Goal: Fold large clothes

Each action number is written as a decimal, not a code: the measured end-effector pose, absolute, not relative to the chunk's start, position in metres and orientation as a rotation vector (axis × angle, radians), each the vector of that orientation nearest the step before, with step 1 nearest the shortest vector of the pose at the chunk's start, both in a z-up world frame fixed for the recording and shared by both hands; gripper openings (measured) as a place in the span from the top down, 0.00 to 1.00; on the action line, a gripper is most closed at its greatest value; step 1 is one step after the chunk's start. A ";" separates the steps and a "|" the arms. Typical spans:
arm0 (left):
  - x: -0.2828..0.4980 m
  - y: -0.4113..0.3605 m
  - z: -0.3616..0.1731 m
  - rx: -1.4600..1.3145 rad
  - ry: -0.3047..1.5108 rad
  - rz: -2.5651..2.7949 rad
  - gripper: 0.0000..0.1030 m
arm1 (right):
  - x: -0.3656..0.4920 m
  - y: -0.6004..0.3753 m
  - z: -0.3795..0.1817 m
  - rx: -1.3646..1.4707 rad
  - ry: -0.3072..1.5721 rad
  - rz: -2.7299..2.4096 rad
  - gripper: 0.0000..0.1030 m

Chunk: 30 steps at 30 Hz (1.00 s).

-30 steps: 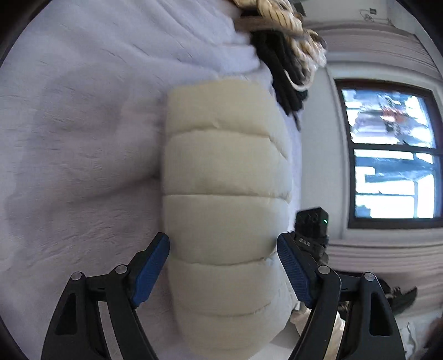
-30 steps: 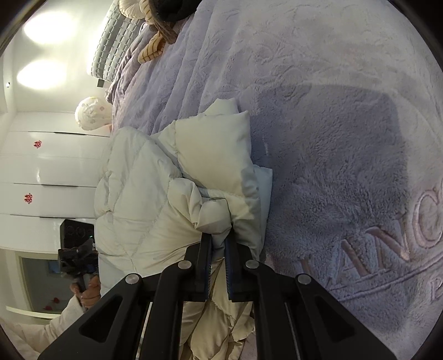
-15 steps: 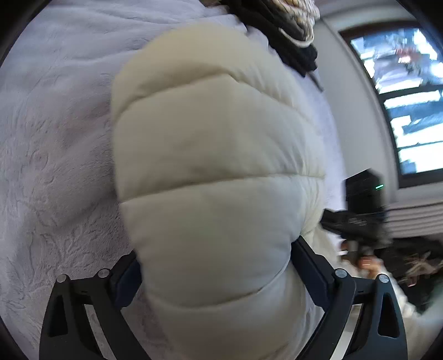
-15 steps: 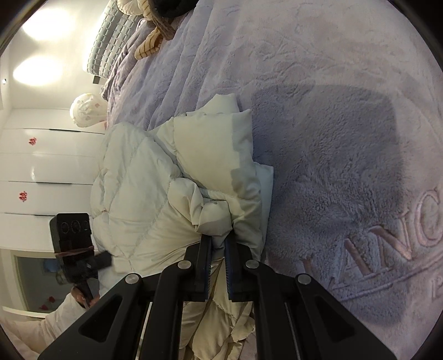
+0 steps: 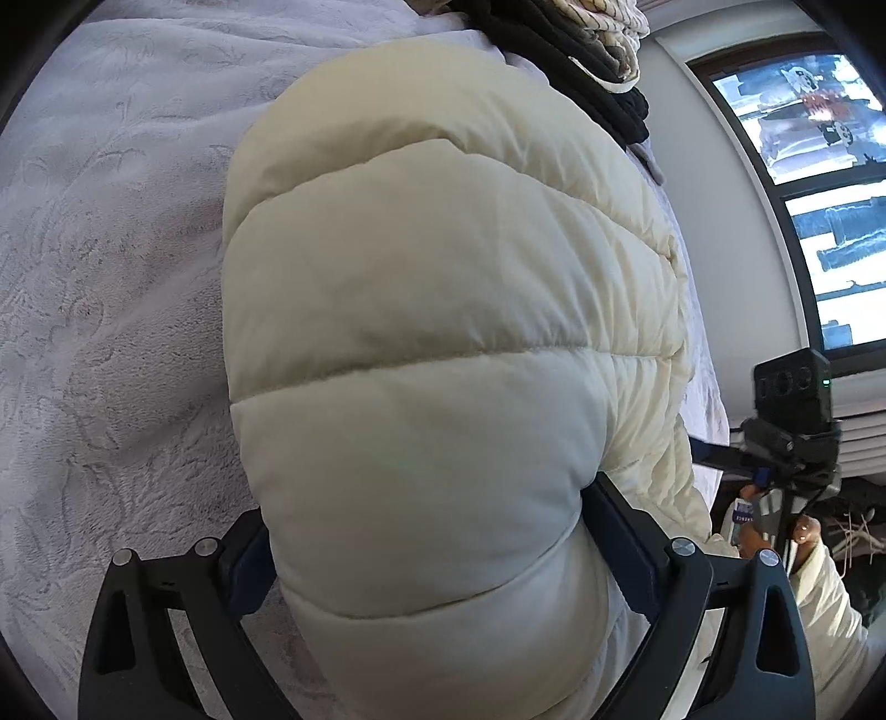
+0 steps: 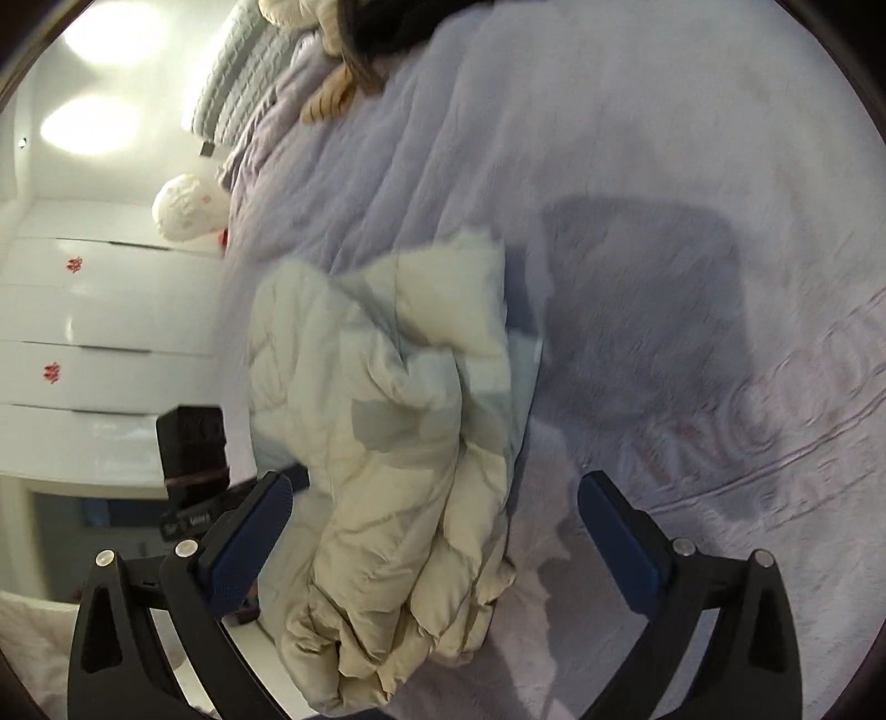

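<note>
A cream puffer jacket (image 5: 443, 332) lies on a pale lilac fleece bedspread (image 5: 111, 277). One thick padded section of it bulges between the wide jaws of my left gripper (image 5: 426, 526) and swells over both blue pads. In the right wrist view the jacket (image 6: 398, 387) is a crumpled heap with a folded edge. My right gripper (image 6: 434, 487) hovers just above that fold. Its jaws are opening, the cloth lies between them, and neither pad touches it.
A pile of dark and cream clothes (image 5: 581, 33) sits at the far end of the bed, also in the right wrist view (image 6: 354, 55). A window (image 5: 819, 166) is on the right and a white wardrobe (image 6: 111, 304) on the left. A person's hand (image 5: 797, 531) holds the other gripper.
My left gripper has pushed forward over the padded section, with its jaws wider. My right gripper has let go of the jacket fold, spread wide and lifted a little.
</note>
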<state>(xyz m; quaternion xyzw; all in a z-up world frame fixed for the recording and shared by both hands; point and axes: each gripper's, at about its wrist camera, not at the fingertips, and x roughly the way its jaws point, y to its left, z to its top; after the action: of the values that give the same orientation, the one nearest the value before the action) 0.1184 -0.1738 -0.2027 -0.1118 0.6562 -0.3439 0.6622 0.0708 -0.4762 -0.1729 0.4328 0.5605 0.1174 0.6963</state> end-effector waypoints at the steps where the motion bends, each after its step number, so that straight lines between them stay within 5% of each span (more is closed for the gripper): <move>1: 0.118 -0.174 -0.203 -0.254 1.484 -0.779 0.06 | 0.074 -0.474 -0.179 0.978 1.259 0.278 0.00; 16: 0.122 -0.165 -0.223 -0.298 1.482 -0.794 0.02 | 0.128 -0.426 -0.244 1.086 1.282 0.407 0.01; 21: 0.121 -0.166 -0.220 -0.280 1.474 -0.791 0.07 | 0.119 -0.421 -0.247 1.185 1.280 0.363 0.43; 23: 0.118 -0.165 -0.213 -0.266 1.461 -0.800 0.13 | 0.117 -0.417 -0.241 1.184 1.270 0.349 0.52; 25: 0.116 -0.159 -0.203 -0.270 1.447 -0.815 0.21 | 0.117 -0.409 -0.230 1.150 1.270 0.335 0.57; 30: 0.110 -0.137 -0.173 -0.291 1.397 -0.848 0.23 | 0.121 -0.391 -0.198 1.095 1.263 0.333 0.59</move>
<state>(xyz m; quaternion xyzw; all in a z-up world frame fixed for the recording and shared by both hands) 0.1095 -0.1368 -0.1734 -0.1292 0.6210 -0.3769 0.6750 0.1208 -0.3912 -0.1983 0.4836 0.5579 0.1471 0.6582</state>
